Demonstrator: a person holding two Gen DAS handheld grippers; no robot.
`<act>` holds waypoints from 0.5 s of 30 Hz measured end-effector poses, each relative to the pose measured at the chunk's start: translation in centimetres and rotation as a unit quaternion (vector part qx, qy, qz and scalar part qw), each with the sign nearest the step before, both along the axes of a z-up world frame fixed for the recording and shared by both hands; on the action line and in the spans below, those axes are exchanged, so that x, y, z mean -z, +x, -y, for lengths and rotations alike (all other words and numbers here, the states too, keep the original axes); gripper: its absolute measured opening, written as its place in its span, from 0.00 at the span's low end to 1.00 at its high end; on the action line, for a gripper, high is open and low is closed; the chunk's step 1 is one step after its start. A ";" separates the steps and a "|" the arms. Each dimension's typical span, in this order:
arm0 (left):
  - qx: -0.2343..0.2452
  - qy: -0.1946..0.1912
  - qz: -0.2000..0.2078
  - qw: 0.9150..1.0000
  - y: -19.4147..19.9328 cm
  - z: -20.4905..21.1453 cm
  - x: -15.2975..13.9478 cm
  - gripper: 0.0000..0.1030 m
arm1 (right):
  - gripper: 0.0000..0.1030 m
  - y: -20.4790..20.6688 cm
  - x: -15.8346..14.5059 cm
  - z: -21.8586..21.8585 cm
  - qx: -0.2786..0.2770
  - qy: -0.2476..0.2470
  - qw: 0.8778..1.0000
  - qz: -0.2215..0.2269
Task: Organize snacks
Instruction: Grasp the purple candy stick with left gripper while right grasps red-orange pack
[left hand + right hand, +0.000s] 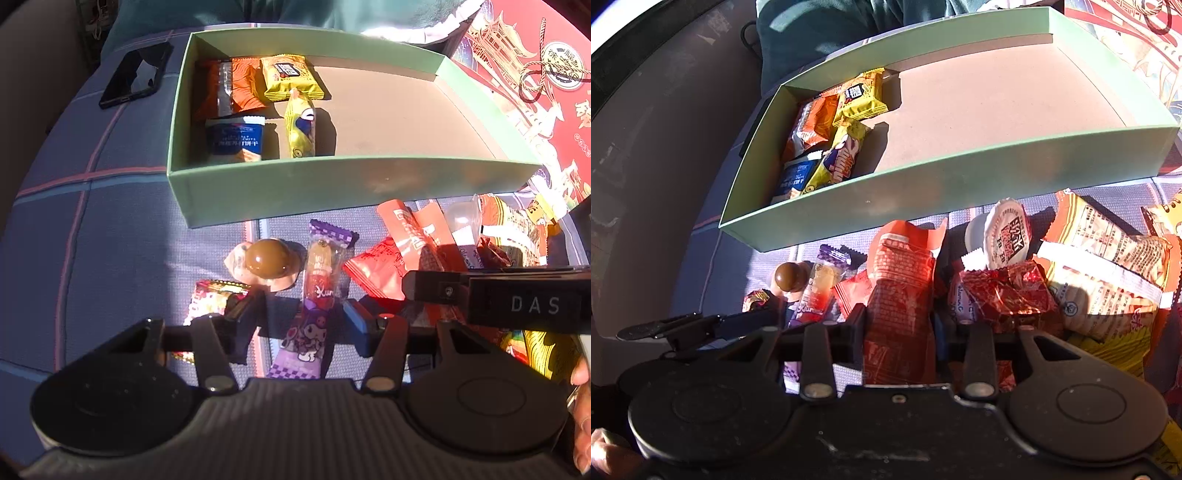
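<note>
A green box (295, 192) holds several snack packets at its left end: orange (243, 86), yellow (291, 75), blue (236, 142). It also shows in the right wrist view (923, 199). My left gripper (303, 314) straddles a purple Kuromi candy stick (317, 295) lying on the cloth in front of the box; the jaws sit either side of it with small gaps. My right gripper (899, 317) is shut on a long red-orange packet (901, 280) in the pile. A brown ball-shaped candy (267, 258) lies to the left.
A black phone (136, 74) lies left of the box. A red printed lid (535, 92) sits at the right. Loose snacks: a jelly cup (1004, 232), a red foil packet (1008, 291), large orange packets (1108, 251). The right gripper's body (517, 299) crosses the left view.
</note>
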State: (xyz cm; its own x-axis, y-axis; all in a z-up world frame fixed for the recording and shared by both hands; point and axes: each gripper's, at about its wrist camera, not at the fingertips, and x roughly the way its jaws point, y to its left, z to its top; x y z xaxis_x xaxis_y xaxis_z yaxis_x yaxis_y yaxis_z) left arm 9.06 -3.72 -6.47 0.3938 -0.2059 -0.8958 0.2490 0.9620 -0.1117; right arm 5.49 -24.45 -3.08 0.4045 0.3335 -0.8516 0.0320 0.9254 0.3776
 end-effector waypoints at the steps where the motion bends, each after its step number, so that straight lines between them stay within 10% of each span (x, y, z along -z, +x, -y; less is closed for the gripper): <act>1: 0.006 0.008 0.003 1.000 0.1 0.5 0.1 0.49 | 0.35 0.1 0.0 0.1 0.000 0.004 1.000 0.001; 4: 0.026 0.031 0.016 0.999 0.0 1.9 0.1 0.12 | 0.35 -0.1 -0.3 0.6 0.000 0.013 1.000 0.006; 15: -0.012 0.008 0.010 1.000 -1.2 -0.5 -1.5 0.11 | 0.35 -0.8 -0.9 1.9 -0.002 0.052 0.998 0.020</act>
